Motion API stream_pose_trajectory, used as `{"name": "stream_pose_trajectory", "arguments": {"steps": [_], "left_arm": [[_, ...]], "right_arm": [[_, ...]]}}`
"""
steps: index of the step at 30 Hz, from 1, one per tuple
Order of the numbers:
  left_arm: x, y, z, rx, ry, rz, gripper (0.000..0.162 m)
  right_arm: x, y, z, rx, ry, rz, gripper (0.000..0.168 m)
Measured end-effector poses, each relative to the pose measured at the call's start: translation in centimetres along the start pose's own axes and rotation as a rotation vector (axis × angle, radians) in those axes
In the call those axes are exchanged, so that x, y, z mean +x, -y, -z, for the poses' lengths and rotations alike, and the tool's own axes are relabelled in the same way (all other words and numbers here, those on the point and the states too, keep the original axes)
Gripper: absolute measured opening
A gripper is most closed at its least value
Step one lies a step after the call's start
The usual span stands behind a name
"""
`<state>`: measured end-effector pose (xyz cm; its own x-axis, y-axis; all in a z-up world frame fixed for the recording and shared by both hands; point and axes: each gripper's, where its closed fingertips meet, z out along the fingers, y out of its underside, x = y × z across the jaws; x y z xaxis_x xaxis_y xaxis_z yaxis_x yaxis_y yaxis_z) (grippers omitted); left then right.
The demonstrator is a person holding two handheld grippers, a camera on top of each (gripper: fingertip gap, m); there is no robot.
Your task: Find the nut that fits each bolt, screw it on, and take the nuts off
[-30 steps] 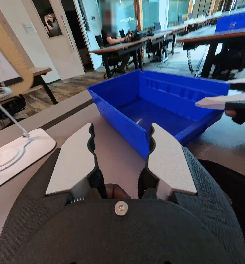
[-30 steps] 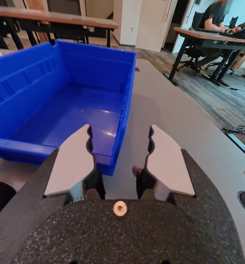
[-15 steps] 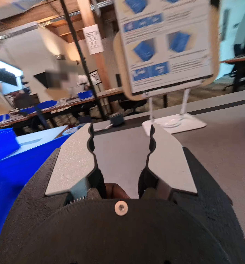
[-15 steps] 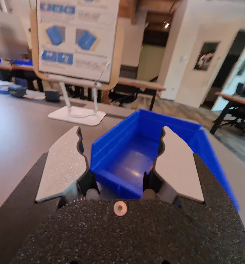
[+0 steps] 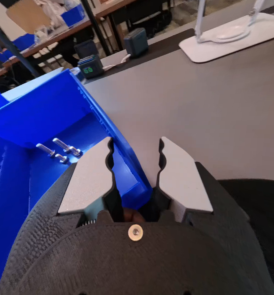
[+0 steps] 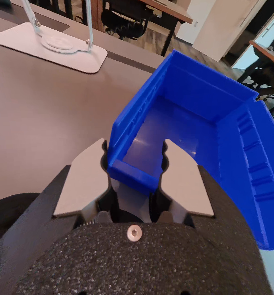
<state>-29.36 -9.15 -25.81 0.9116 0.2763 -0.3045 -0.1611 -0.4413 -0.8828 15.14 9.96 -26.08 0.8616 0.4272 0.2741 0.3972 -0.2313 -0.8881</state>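
Your left tool (image 5: 135,142) is wide open and holds nothing, poised over the near corner of the blue bin (image 5: 42,115). Your right tool (image 6: 134,142) gapes just as wide, also holding nothing, above a second blue bin (image 6: 228,127) whose visible floor is bare. The bolts (image 5: 59,149) lie loose on the left bin's floor near its divider; I count 3 or 4, blur makes it hard to say. No nuts visible. Expect small, stiff, fairly heavy steel: threaded shanks give friction, smooth plated heads will slip. Grip each bolt across the head or just under it, leaving threads free. Bins are rigid glossy ribbed plastic; the desk (image 5: 196,111) is matte grey.
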Motion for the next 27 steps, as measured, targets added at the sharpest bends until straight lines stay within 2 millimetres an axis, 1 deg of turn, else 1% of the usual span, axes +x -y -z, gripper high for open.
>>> {"name": "stream_pose_trajectory", "arguments": {"steps": [2, 5, 6, 9, 13, 19, 23, 27], "left_arm": [[-1.1, 0.1, -0.3, 0.011, 0.086, -0.017, 0.030], [-1.0, 0.3, -0.5, 0.020, 0.091, -0.054, 0.029], [-1.0, 0.3, -0.5, 0.027, 0.094, -0.068, 0.027], [-0.3, 0.6, -0.4, 0.066, 0.028, -0.111, 0.026], [0.7, 0.8, -0.1, 0.106, -0.064, -0.126, 0.021], [2.0, 1.5, -0.4, 0.146, -0.110, -0.184, 0.015], [2.0, 1.6, -0.7, 0.153, -0.151, -0.137, 0.014], [1.9, 1.7, -1.0, 0.100, -0.140, -0.079, 0.012]], "right_arm": [[-0.5, 0.0, 0.0, -0.001, 0.030, 0.020, 0.052], [-1.0, -0.2, 0.2, 0.005, 0.033, 0.107, 0.020], [-0.9, -0.2, 0.2, 0.005, 0.015, 0.127, 0.015], [-0.5, -0.4, 0.4, 0.005, -0.001, 0.116, 0.014], [0.2, -0.8, 0.8, -0.001, -0.036, 0.113, 0.012], [0.5, -1.1, 1.3, -0.006, -0.044, 0.099, 0.011], [0.3, -1.2, 1.4, -0.008, -0.017, 0.066, 0.010], [0.6, -1.3, 1.5, -0.010, -0.026, 0.055, 0.010]]}}
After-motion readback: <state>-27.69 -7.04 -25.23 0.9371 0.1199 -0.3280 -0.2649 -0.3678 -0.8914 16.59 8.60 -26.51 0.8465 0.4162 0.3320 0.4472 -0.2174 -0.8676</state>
